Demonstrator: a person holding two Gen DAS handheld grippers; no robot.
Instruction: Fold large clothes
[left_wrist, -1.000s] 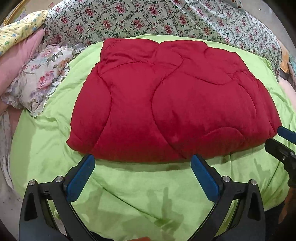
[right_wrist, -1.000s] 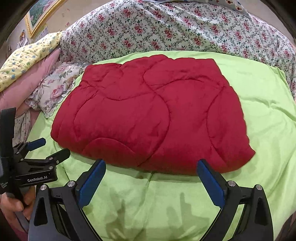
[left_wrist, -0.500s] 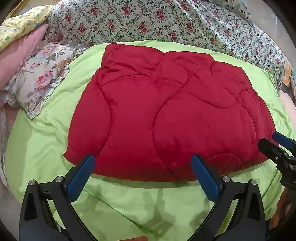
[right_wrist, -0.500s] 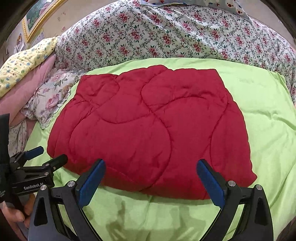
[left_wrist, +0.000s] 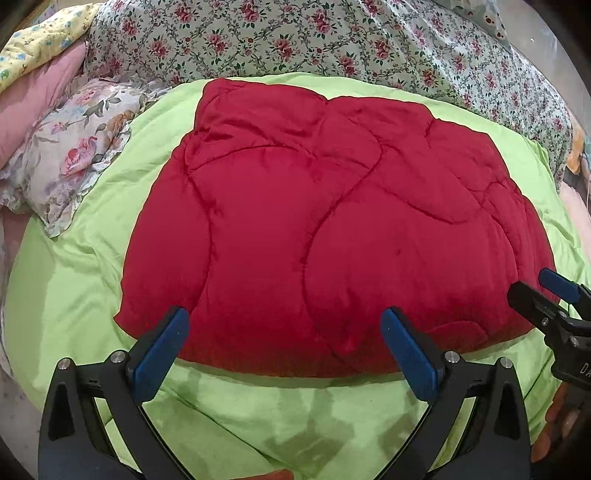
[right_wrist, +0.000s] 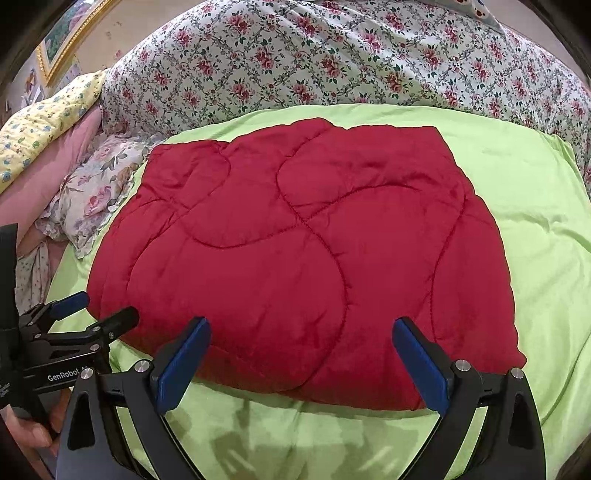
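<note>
A red quilted blanket (left_wrist: 332, 229) lies folded in a rough rectangle on the light green cover (left_wrist: 74, 288). It also shows in the right wrist view (right_wrist: 303, 258). My left gripper (left_wrist: 284, 339) is open and empty, its blue pads over the blanket's near edge toward the left. My right gripper (right_wrist: 301, 349) is open and empty over the near edge toward the right. The right gripper shows at the right edge of the left wrist view (left_wrist: 543, 291). The left gripper shows at the left of the right wrist view (right_wrist: 96, 314).
A floral bedspread (right_wrist: 332, 62) is heaped along the far side. A floral pillow (left_wrist: 70, 147), a pink pillow (left_wrist: 33, 99) and a yellow patterned one (right_wrist: 48, 118) lie at the far left. The green cover (right_wrist: 546, 221) spreads around the blanket.
Both grippers have moved forward toward the blanket; their pads now overlap its near edge. Both stay open. The blanket has not moved.
</note>
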